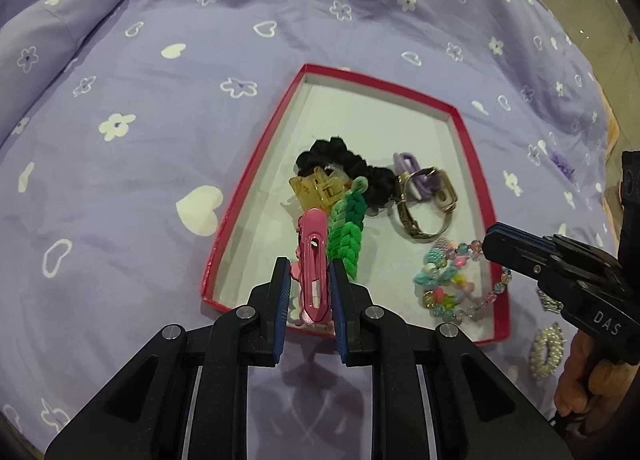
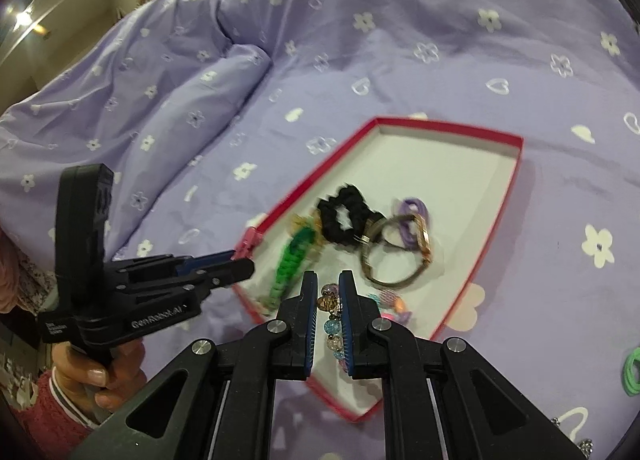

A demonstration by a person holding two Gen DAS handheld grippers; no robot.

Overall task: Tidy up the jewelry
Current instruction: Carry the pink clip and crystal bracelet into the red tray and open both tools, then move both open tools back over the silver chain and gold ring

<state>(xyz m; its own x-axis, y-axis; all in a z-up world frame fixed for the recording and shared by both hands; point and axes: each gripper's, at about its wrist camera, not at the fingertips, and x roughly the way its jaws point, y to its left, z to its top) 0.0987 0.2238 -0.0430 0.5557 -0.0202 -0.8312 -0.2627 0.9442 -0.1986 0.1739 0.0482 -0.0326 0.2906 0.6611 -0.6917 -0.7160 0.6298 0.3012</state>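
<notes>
Reading "GenRobot.AI" on left gripper [image 2: 244, 264], "DAS" on right gripper [image 1: 490, 246].

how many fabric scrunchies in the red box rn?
2. Black fabric scrunchie mid-box behind the amber claw clip; green-white braided scrunchie beside the pink snap clip. Red cardboard box may hide more underneath.

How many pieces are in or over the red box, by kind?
Hair clips: 2 (pink clip in the left gripper jaws, amber claw clip)
Hair bands: 3 (black scrunchie, green braided band, purple band)
Watches: 1 (watch)
Bracelets: 1 (beaded bracelet in the right gripper jaws)
Total: 7
</notes>
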